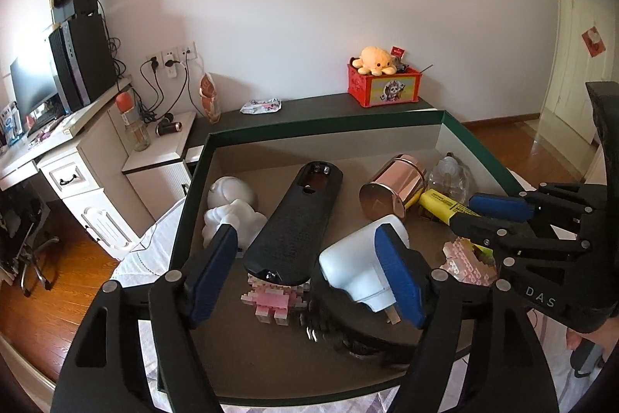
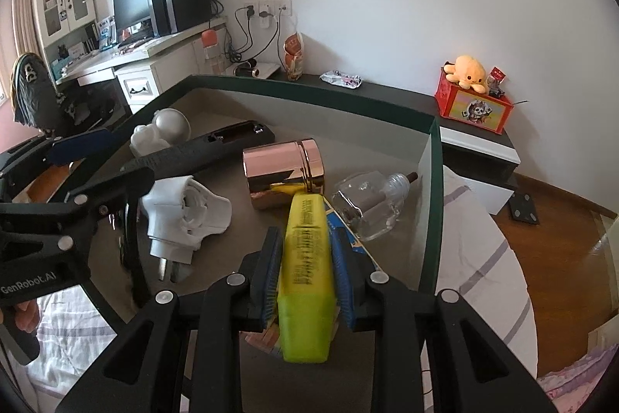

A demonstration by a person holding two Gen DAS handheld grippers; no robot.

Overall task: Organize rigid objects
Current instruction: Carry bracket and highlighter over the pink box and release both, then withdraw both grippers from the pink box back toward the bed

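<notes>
A green-rimmed box (image 1: 325, 126) holds several rigid objects. My left gripper (image 1: 307, 269) is open above a long black remote (image 1: 294, 219) that rests on a pink block figure (image 1: 271, 300); its right finger touches a white plug adapter (image 1: 356, 266). My right gripper (image 2: 307, 269) is shut on a yellow highlighter (image 2: 307, 258), also seen in the left wrist view (image 1: 445, 206). A copper tin (image 2: 282, 173) lies on its side just beyond. A white figurine (image 1: 232, 208) sits at the box's left.
A clear glass bottle (image 2: 367, 204) lies by the box's right wall (image 2: 429, 200). A second pink block piece (image 1: 468, 258) sits under the right gripper. A red box with a plush octopus (image 1: 383, 84) stands on the shelf behind. A desk (image 1: 58, 149) stands left.
</notes>
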